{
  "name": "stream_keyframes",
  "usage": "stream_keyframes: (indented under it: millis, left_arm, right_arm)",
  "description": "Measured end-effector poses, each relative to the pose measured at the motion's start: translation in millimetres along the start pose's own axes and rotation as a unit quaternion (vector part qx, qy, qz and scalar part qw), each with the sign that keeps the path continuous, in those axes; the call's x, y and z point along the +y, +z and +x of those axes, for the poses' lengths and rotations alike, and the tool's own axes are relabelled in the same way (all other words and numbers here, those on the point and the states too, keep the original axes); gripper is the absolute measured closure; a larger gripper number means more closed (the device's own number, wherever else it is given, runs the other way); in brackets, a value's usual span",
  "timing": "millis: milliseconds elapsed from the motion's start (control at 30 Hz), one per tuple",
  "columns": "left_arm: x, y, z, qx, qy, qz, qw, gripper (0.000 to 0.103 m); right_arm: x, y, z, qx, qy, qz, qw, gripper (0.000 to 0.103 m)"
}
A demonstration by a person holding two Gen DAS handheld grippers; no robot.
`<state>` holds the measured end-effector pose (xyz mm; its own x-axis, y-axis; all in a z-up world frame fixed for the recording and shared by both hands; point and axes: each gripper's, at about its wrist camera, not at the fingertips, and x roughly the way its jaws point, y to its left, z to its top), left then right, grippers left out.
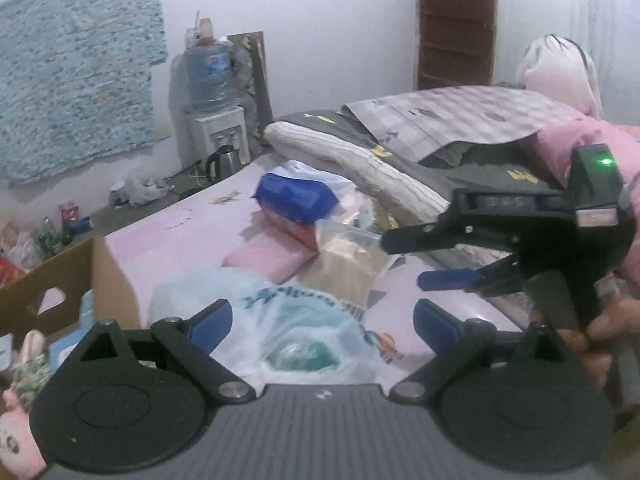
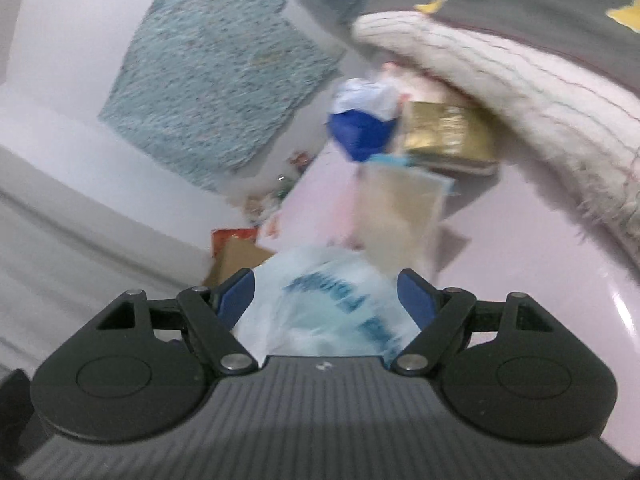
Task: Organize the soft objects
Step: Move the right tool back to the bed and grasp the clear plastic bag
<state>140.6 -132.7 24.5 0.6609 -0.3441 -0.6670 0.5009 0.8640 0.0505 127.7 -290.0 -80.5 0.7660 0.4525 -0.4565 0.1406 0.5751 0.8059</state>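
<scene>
Slippage is the risk: both the left gripper (image 1: 322, 326) and right gripper (image 2: 326, 294) are spread, flanking the thin plastic bag (image 1: 280, 328) on the bed (image 1: 168, 232), cardboard box (image 1: 52, 280) at nine o'clock.

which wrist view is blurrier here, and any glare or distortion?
Right wrist view: heavy motion smear; the translucent white plastic bag with blue print and pale clear pouch are streaked, with faint sheen on the pink bed surface. Left wrist view: sharper, fisheye-bent edges, dim flat light.

Thin glossy plastic bag (image 1: 280, 320), crinkled
</scene>
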Motion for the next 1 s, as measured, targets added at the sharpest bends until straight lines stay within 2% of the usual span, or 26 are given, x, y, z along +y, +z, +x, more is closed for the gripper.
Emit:
stream_keyframes:
  millis: [200,367,500,533,633,833,1000]
  left_arm:
    - [-17,-1,28,0.002,0.004,0.022,0.9997,0.009]
    - [-26,-4,45,0.009,-0.004,0.035,0.9993,0.009]
    - [-29,-4,54,0.012,-0.007,0.037,0.9992,0.009]
    - [-30,-4,55,0.013,-0.006,0.040,0.9991,0.009]
    - [-32,-3,59,0.010,-0.002,0.049,0.9987,0.009]
    - [-41,-3,61,0.004,-0.005,0.077,0.9970,0.009]
    - [-60,-6,59,0.001,-0.023,0.117,0.9929,0.009]
  right_arm:
    - [-38,8,53,0.000,-0.021,0.016,1.000,0.025]
    - [-58,19,93,0.010,-0.010,0.028,1.000,0.032]
    - [-63,27,117,0.016,-0.011,0.026,0.999,0.059]
    - [-64,29,121,0.017,-0.013,0.024,0.999,0.063]
    - [-62,32,121,0.013,-0.009,0.020,1.000,0.073]
    - [-48,27,101,0.002,-0.025,-0.009,1.000,0.075]
    - [-37,15,65,0.012,-0.023,-0.011,1.000,0.076]
